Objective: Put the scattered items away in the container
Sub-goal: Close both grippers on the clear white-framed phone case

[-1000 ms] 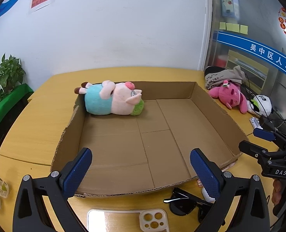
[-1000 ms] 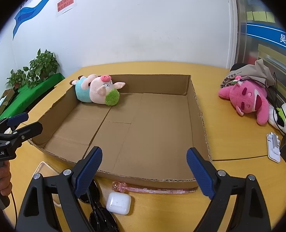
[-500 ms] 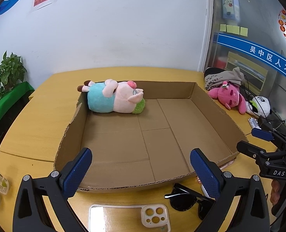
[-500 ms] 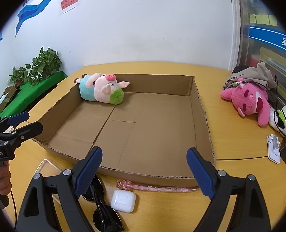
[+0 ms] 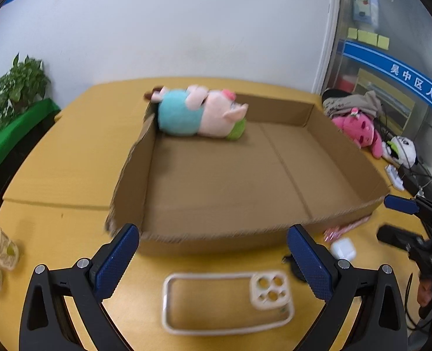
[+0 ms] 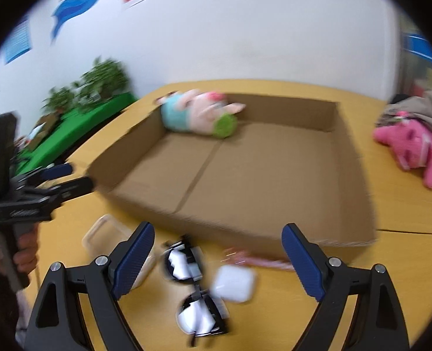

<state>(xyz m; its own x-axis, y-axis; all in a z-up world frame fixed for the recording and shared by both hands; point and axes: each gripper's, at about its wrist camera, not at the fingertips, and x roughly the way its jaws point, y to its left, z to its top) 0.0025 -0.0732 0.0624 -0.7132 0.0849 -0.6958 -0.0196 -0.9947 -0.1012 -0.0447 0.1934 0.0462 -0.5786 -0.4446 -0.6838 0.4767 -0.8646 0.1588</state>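
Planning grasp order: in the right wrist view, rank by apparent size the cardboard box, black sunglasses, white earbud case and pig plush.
1. Brown cardboard box
2. Pink pig plush in blue shirt
3. Black sunglasses, though nearness to the camera may inflate them
4. White earbud case

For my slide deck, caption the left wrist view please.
Open left gripper above a clear phone case, facing a cardboard box holding a plush pig.
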